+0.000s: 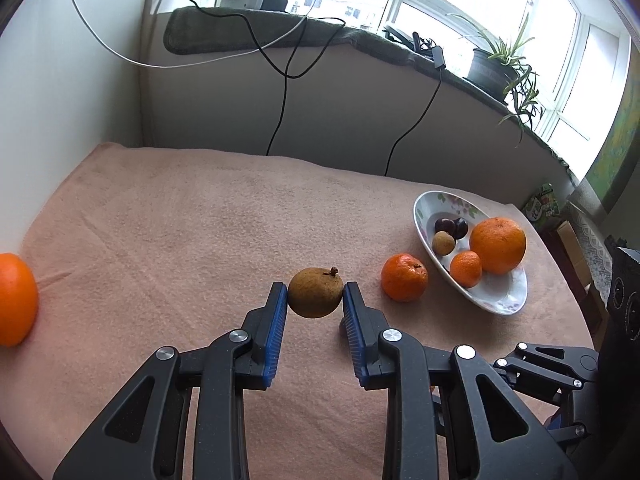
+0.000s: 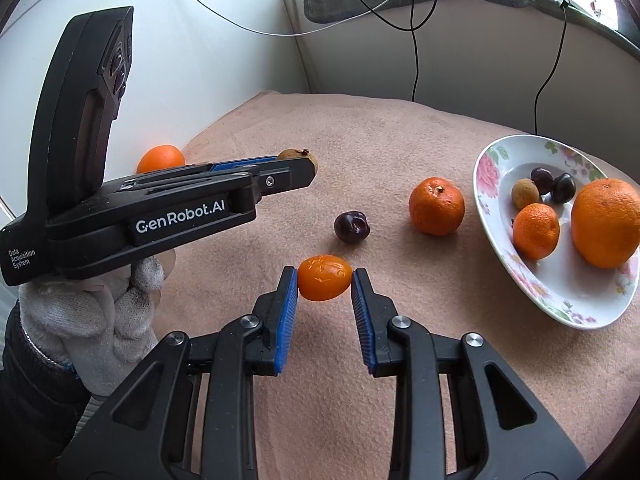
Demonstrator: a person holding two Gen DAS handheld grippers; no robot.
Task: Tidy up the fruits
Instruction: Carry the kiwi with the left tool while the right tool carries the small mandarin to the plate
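My left gripper [image 1: 315, 295] is shut on a small brown round fruit [image 1: 315, 292] with a stem, held above the pink cloth. From the right wrist view the same left gripper [image 2: 296, 168] shows side-on, the brown fruit [image 2: 294, 155] at its tip. My right gripper [image 2: 325, 280] is shut on a small orange kumquat [image 2: 325, 278]. A dark plum [image 2: 352, 227] and a tangerine [image 2: 437, 206] lie loose on the cloth ahead of it. The flowered white plate [image 2: 504, 236] at the right holds a big orange [image 2: 606, 222], a tangerine, a brown fruit and dark plums.
Another orange [image 1: 14, 300] lies at the cloth's far left edge. A gloved hand [image 2: 92, 312] carries the left gripper. Cables hang down the wall behind the table. A potted plant [image 1: 500, 64] stands on the window sill.
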